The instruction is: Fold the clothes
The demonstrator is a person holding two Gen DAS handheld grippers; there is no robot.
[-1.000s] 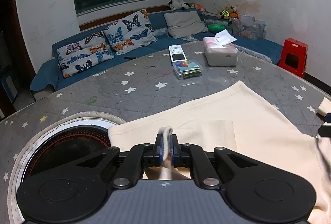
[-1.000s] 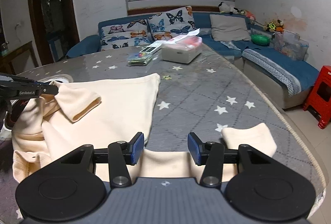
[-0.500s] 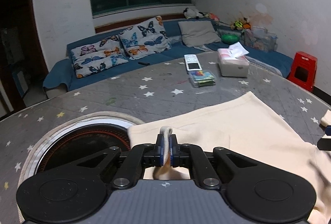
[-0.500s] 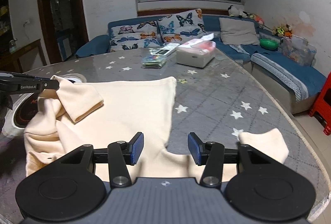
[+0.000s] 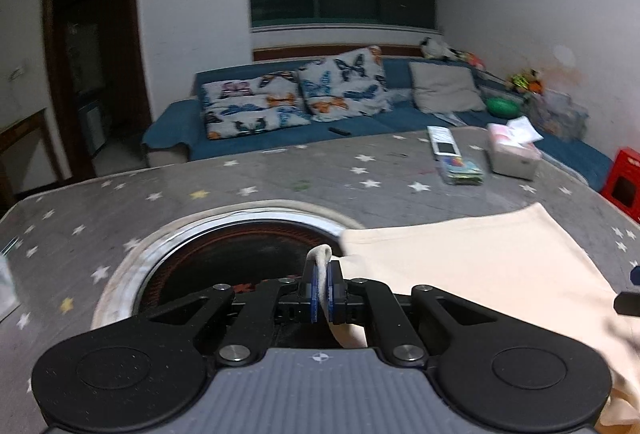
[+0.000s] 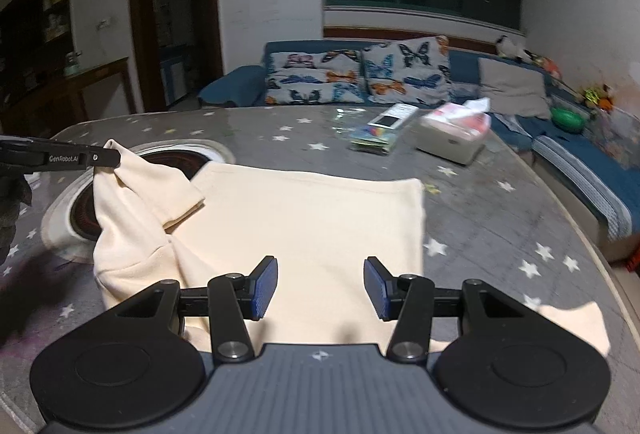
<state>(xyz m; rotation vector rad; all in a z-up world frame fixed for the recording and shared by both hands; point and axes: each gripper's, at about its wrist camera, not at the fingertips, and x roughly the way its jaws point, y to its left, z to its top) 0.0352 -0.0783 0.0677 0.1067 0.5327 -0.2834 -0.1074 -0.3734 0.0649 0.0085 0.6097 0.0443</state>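
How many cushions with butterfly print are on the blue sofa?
2. One butterfly cushion lies at the left part of the sofa back; the other butterfly cushion leans beside it on the right. A plain grey cushion sits further right. None seems hidden.

One cream garment (image 6: 312, 218), two butterfly cushions (image 6: 360, 77), one tissue box (image 6: 454, 135), one red stool (image 5: 626, 185).

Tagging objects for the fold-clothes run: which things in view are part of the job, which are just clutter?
Job:
- cream shirt, spread on the table
- left gripper, shut on the shirt's sleeve
- right gripper, open above the shirt

Clutter:
- tissue box
- remote
- colourful packet
- round cooktop set in the star-patterned table
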